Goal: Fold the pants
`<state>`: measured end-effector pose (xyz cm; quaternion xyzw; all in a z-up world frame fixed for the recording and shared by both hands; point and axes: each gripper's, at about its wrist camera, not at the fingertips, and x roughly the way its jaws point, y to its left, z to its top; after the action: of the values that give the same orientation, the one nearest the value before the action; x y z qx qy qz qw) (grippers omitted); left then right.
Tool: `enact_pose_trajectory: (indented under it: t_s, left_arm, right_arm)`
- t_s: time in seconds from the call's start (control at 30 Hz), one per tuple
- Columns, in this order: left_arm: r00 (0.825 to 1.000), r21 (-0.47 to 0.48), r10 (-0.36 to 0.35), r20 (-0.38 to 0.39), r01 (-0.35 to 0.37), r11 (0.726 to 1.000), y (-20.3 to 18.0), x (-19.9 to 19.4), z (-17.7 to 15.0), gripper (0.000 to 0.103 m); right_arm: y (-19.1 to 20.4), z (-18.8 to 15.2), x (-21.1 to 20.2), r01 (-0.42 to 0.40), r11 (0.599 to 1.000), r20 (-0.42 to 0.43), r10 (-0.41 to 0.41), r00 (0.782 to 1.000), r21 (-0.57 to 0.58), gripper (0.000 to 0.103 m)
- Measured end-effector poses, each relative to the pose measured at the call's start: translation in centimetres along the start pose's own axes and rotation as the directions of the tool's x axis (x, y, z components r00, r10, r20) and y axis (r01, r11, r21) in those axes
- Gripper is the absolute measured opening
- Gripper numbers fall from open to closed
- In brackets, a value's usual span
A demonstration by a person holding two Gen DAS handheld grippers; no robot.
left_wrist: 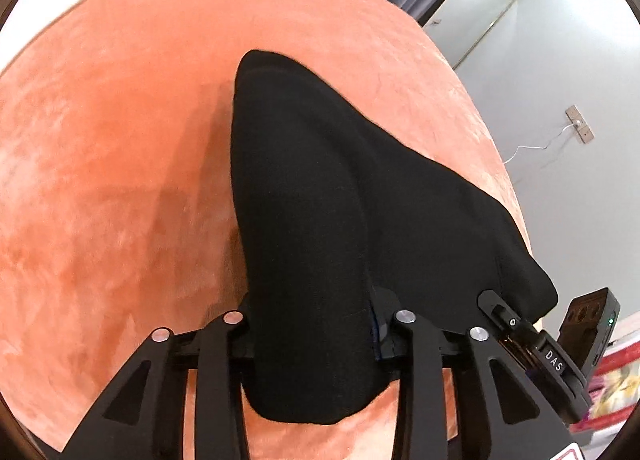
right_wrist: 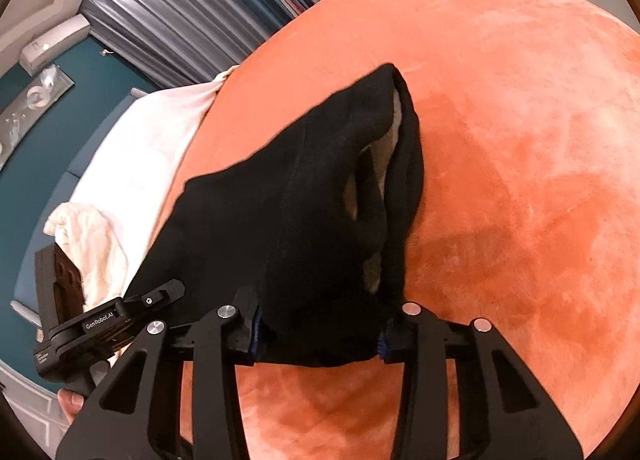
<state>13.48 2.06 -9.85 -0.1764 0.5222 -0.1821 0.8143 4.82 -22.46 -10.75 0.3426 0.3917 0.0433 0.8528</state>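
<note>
Both tongs clenched on the pants (left_wrist: 320, 200): left tongs (left_wrist: 316, 344) and right tongs (right_wrist: 320, 336) each pinch a near edge. Pants run away from both across the orange bed (left_wrist: 100, 160), near end lifted.

Plain black pants (left_wrist: 320, 200) with seemingly grey lining lie on a mottled orange velvety cover (left_wrist: 120, 140); beside it, white bedding (right_wrist: 132, 140).
</note>
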Motion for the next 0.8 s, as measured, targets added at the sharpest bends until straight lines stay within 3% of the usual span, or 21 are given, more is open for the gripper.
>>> enact_pose_trajectory:
  t_s: [0.1, 0.17, 0.2, 0.23, 0.4, 0.47, 0.5, 0.53, 0.6, 0.8]
  left_arm:
    - [1.0, -0.034, 0.015, -0.024, -0.016, 0.999, 0.9, 1.1, -0.2, 0.051]
    - [1.0, -0.067, 0.015, -0.027, -0.017, 0.998, 1.5, 1.7, -0.6, 0.06]
    - [0.999, -0.088, 0.015, -0.03, -0.018, 0.996, 1.7, 1.9, -0.7, 0.07]
    - [1.0, -0.126, -0.003, -0.031, -0.001, 0.992, 2.4, 2.2, -0.9, 0.071]
    - [1.0, -0.128, -0.009, -0.021, 0.006, 0.992, 2.1, 2.6, -1.4, 0.085]
    - [1.0, -0.09, 0.026, -0.008, -0.027, 0.996, 2.0, 2.7, -1.4, 0.076]
    - [1.0, -0.057, 0.031, 0.001, -0.031, 0.998, 1.5, 2.9, -1.5, 0.063]
    - [0.999, -0.046, 0.035, 0.003, -0.035, 0.998, 1.4, 2.8, -1.5, 0.06]
    - [1.0, -0.032, 0.02, 0.015, -0.02, 0.999, 1.1, 1.9, -1.5, 0.038]
    - [0.999, 0.037, 0.027, 0.043, -0.029, 0.999, 0.1, -1.5, -2.5, 0.029]
  right_arm:
    - [-0.9, 0.0, 0.3, -0.007, 1.0, -0.026, 0.007, 1.0, 0.017, 0.04]
    - [-1.4, 0.0, 0.6, -0.01, 1.0, -0.045, 0.011, 0.999, 0.021, 0.047]
    - [-1.9, -0.1, 0.6, -0.012, 0.999, -0.041, 0.014, 0.999, 0.043, 0.058]
    - [-2.4, -0.1, 0.6, -0.022, 0.998, -0.041, 0.024, 0.999, 0.065, 0.066]
    - [-3.9, -0.2, 0.8, -0.128, 0.979, -0.021, 0.133, 0.991, 0.16, 0.078]
    - [-3.7, 0.1, 1.0, -0.12, 0.977, -0.017, 0.125, 0.992, 0.175, 0.078]
    - [-3.5, 0.2, 1.2, -0.098, 0.981, -0.021, 0.103, 0.994, 0.168, 0.06]
    - [-3.1, 0.2, 1.6, -0.066, 0.985, -0.03, 0.071, 0.997, 0.157, 0.046]
    - [-3.0, 0.1, 1.8, -0.069, 0.985, -0.025, 0.074, 0.997, 0.155, 0.04]
    - [0.0, -0.5, -0.9, -0.021, 0.999, 0.025, 0.02, 0.999, 0.04, 0.034]
